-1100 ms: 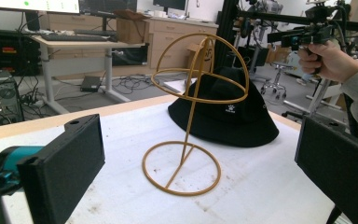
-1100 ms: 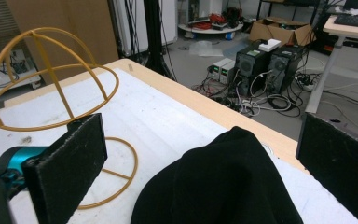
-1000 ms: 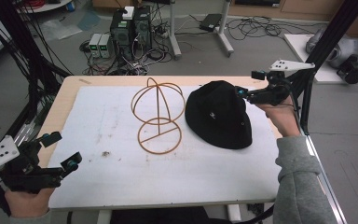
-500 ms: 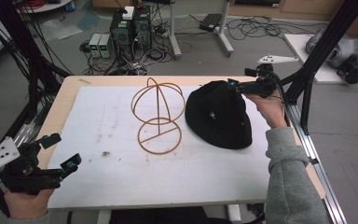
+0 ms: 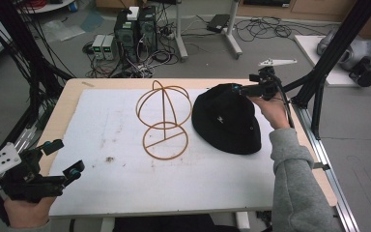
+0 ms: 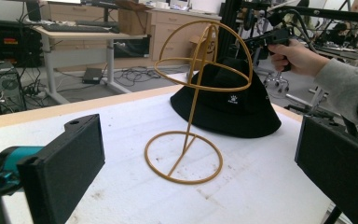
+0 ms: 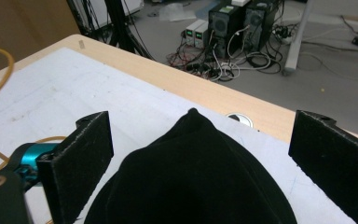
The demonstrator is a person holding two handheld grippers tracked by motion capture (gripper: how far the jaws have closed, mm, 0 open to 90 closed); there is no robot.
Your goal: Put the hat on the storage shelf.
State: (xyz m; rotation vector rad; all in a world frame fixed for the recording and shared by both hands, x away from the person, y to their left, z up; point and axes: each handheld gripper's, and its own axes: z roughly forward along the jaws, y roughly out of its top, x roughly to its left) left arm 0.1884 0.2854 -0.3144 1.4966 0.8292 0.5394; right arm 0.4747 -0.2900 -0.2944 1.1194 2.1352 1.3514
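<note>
At the bench's near left corner the left tongs (image 5: 60,157) are held in a hand just off the white mat, jaws spread wide with nothing between them and touching nothing; in the left gripper view the two black pads stand far apart at either side, framing the things farther along the bench.

Around the middle of the bench, a little toward the far edge, stands the wire hat stand (image 5: 164,121) (a gold ring for a base, a thin stem, a domed cage on top). It is upright, its long axis vertical, and it stands apart from both tongs.

Just right of the stand lies the black bucket hat (image 5: 229,121), brim down on the mat, crown up, toward the bench's far right corner. A small white emblem on its side faces the near edge. Seen from above, the hat's oval runs from the far edge toward the near right.

At the hat's far side are the right tongs (image 5: 236,89), level with the crown and pointing left along the far edge. Their jaws are wide open; in the right gripper view the peaked crown (image 7: 193,154) rises between the two pads, clear of both (no pad touching the cloth).
</note>
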